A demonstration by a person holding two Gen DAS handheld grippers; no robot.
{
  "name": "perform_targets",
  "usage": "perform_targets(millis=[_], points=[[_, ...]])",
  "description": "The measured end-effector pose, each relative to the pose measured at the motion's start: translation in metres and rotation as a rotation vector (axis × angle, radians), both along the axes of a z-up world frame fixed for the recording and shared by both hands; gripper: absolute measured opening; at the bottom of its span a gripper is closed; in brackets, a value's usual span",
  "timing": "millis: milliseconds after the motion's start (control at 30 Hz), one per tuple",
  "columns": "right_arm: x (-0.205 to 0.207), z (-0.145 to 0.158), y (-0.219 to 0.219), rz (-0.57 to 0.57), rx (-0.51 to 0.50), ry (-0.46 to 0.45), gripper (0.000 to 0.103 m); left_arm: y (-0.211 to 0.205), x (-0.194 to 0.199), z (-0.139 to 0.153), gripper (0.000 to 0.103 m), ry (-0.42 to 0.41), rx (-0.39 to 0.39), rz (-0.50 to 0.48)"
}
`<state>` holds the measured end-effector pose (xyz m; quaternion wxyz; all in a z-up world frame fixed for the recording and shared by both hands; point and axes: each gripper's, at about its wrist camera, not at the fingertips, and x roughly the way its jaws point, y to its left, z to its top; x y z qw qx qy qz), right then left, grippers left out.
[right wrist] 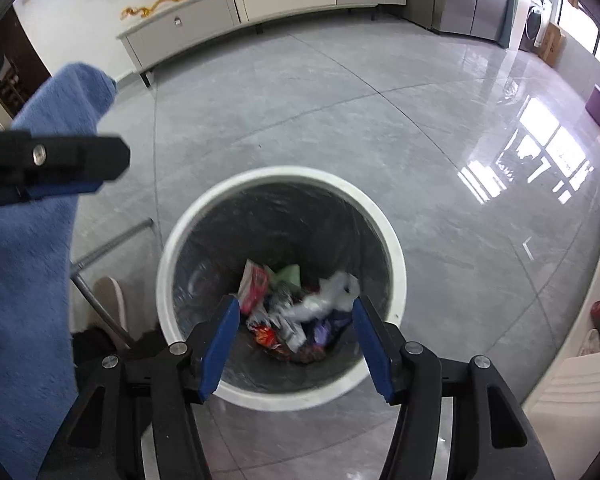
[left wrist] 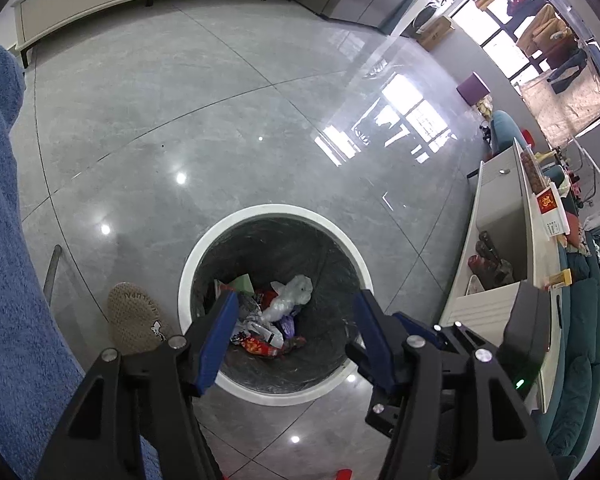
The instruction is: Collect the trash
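The round white-rimmed trash bin with a dark liner (right wrist: pixel 281 280) stands on the grey tiled floor (right wrist: pixel 340 120), and inside, at the bottom, lies a pile of crumpled wrappers and clear plastic (right wrist: pixel 296 316). Both grippers hang just above the opening and look down into it. The right gripper (right wrist: pixel 294 320) has its blue jaws wide apart with nothing between them, and the left gripper (left wrist: pixel 296 320) is also spread wide and holds nothing. I judge that the dropping step is finished, or nearly, so the good way now is to lift straight up and not touch the rim. A blue towel-like cloth (left wrist: pixel 8 220) hangs near on the left, and a beige slipper (left wrist: pixel 134 318) sits just beside the bin, so a sideways swing could catch them.
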<state>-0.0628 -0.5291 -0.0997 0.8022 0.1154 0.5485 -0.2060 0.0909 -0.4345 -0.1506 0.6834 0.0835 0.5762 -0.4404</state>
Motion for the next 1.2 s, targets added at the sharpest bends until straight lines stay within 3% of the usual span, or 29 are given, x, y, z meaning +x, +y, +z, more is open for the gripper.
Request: perform_targets(millis=[233, 567, 1200], points=[[-0.015, -0.007, 0.022, 0.050, -0.064, 0.120, 0.060, 0.009, 0.003, 0.007, 0.059, 0.008, -0.029, 0.023], [-0.031, -0.003, 0.039, 0.061, -0.117, 0.170, 0.060, 0.025, 0.003, 0.024, 0.059, -0.013, -0.061, 0.035], [-0.038, 0.002, 0.053, 0.065, -0.111, 0.189, 0.060, 0.056, 0.011, 0.036, 0.059, -0.020, -0.092, 0.073]])
